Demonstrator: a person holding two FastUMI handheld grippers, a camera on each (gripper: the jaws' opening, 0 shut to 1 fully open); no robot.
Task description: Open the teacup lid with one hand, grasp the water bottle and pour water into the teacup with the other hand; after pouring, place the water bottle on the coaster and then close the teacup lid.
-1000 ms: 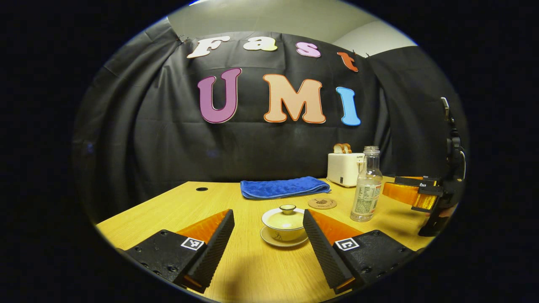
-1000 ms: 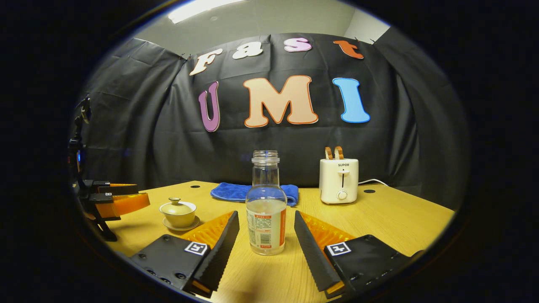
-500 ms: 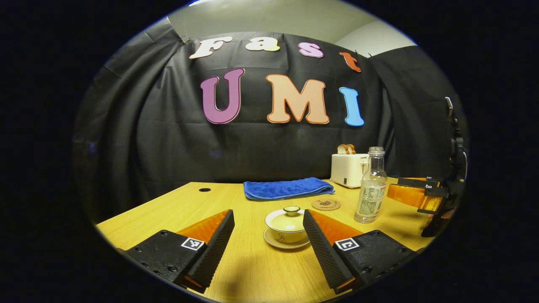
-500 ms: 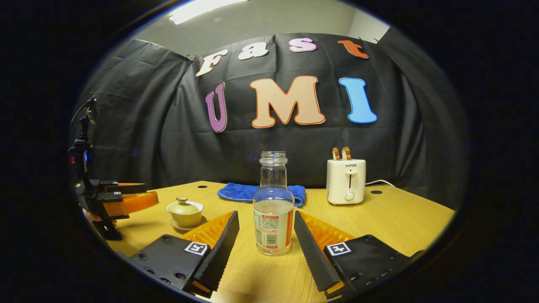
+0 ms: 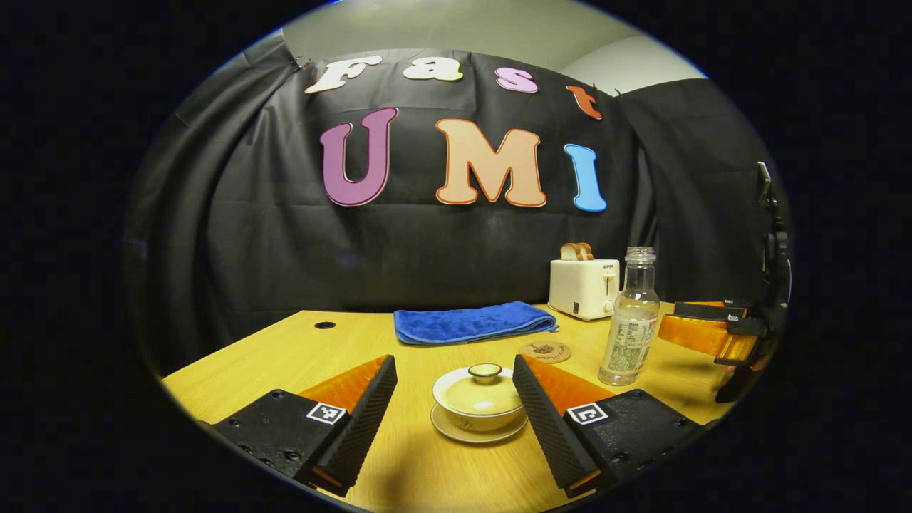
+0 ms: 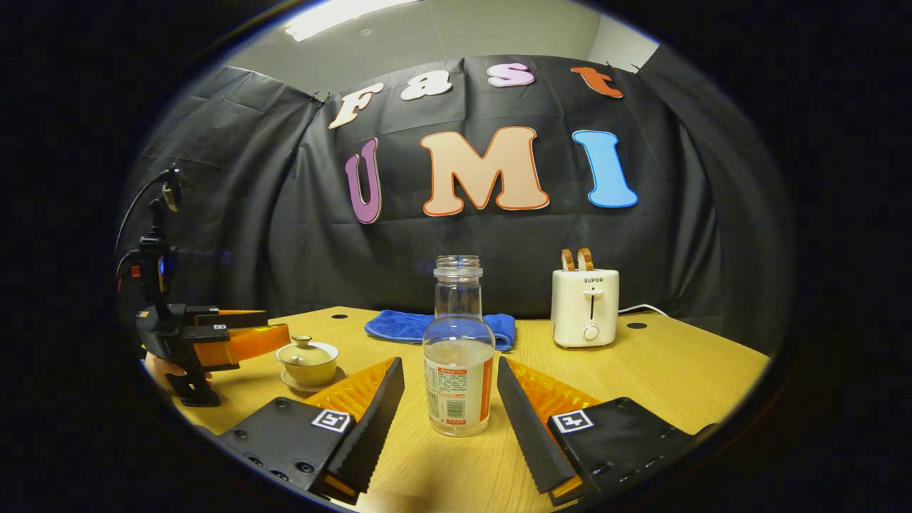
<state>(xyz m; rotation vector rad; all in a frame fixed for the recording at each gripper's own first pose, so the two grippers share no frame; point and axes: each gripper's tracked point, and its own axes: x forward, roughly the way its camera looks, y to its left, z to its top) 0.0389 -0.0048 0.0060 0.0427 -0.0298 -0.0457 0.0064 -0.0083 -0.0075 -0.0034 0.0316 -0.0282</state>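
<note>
Fingers spread wide, the left tool [image 5: 454, 399] faces the lidded teacup [image 5: 479, 399] on the tabletop [image 5: 285, 356] dead ahead; the right tool [image 6: 450, 402], equally spread, flanks the upright water bottle [image 6: 457, 349], touching nothing.

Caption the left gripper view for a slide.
Left gripper open around the lidded teacup; uncapped water bottle, coaster and right gripper beyond.

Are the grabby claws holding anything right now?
No, nothing is held. The left gripper is open around the lidded teacup, and the right gripper is open around the water bottle, with gaps on both sides.
</note>
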